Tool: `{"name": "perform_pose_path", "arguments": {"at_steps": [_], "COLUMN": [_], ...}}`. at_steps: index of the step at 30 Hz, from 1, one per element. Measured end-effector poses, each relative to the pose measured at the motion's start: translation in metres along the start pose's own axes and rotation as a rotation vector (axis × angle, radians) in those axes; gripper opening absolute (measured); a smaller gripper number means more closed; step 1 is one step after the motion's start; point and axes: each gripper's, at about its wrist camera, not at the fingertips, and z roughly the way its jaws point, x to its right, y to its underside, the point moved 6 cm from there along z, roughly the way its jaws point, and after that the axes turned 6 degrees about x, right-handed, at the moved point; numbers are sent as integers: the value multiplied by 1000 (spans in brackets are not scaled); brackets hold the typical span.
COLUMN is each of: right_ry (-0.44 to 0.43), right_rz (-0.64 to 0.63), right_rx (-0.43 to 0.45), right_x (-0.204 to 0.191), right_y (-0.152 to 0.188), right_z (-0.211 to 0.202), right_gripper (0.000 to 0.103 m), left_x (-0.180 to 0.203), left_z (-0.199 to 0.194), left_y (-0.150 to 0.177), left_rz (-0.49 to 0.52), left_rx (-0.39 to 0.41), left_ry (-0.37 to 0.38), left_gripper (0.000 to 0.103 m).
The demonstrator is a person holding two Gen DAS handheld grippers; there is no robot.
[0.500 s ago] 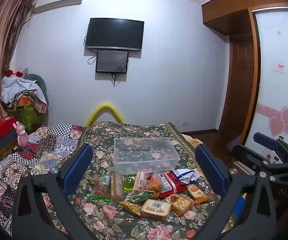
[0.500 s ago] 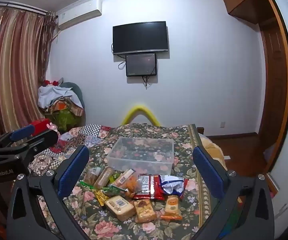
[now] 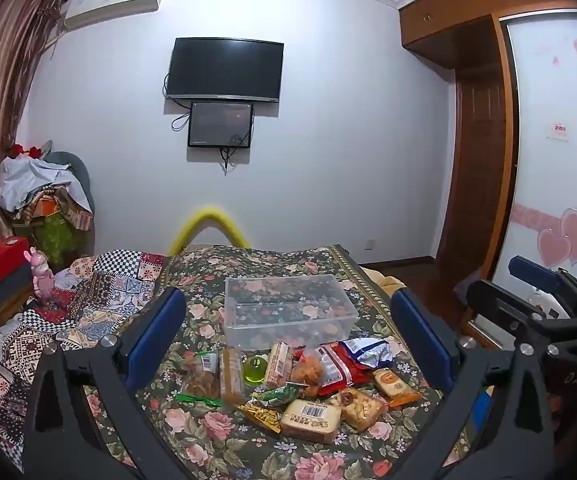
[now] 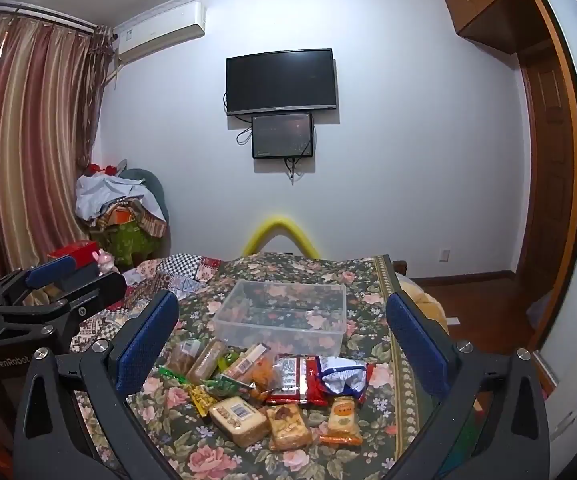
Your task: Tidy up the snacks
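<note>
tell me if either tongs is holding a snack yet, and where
Nothing is held. Left tongs and right tongs are both open, above the snacks.

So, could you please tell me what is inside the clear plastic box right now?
The clear plastic box holds no snacks; only the floral cloth shows through it. The snack packets lie in front of it.

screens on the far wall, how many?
2. The large black TV is mounted high on the wall; a smaller monitor hangs directly below it, touching its bottom edge. Both are dark. None look hidden.
</note>
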Motion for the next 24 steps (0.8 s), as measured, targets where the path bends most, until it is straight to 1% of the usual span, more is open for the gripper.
{"name": "perform_pose_path", "arguments": {"at_steps": [24], "right_ry": [7], "right_rz": [11], "right_rx": [9], "right_x": [-1], "right_y": [2], "right_z": [-1], "right_gripper": [103], "left_x": [4], "left_z": [-1], "left_y": [-2], "left_rz": [11], "left_rx": [7], "left_ry": [-12], "left_gripper": [103]}}
